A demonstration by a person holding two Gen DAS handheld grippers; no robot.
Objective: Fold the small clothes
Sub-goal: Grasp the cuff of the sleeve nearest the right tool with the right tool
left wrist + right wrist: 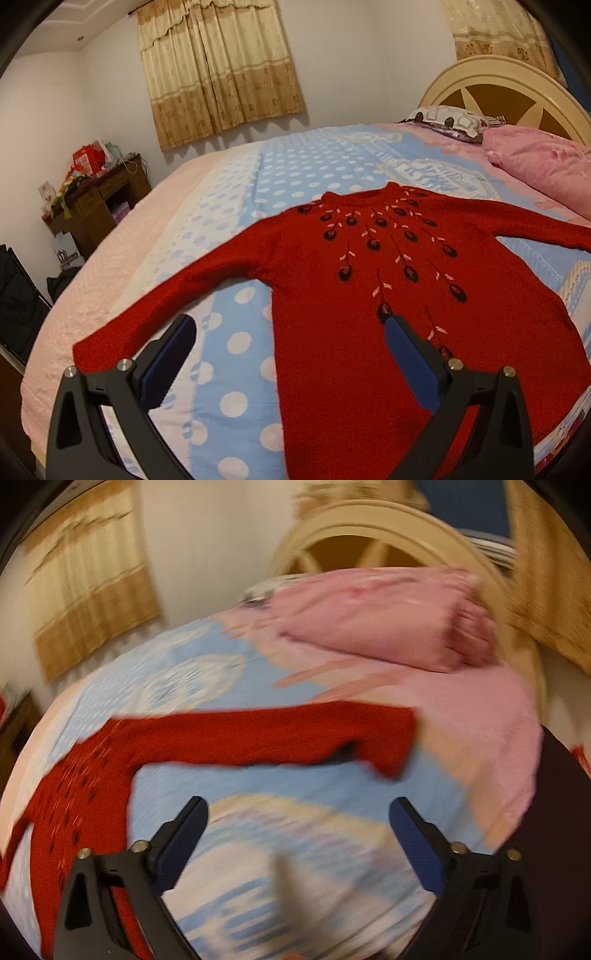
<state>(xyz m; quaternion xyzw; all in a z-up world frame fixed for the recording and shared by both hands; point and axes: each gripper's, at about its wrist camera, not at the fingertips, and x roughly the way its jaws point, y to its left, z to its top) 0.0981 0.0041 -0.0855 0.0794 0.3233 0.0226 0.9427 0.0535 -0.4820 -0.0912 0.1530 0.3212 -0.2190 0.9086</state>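
Observation:
A red knitted sweater [388,280] with dark flower embroidery lies flat on the bed, front up, collar away from me and both sleeves spread out. My left gripper [291,328] is open and empty above its left side, near the armpit. In the blurred right wrist view the sweater's right sleeve [280,734] stretches across the bed, its cuff end folded down. My right gripper [299,812] is open and empty, just short of that sleeve.
The bedspread [295,173] is blue with white dots and pink edges. A pink pillow [546,162] and a patterned pillow [450,120] lie by the cream headboard [517,85]. A cluttered brown desk [96,199] stands at the left wall, under curtains [221,70].

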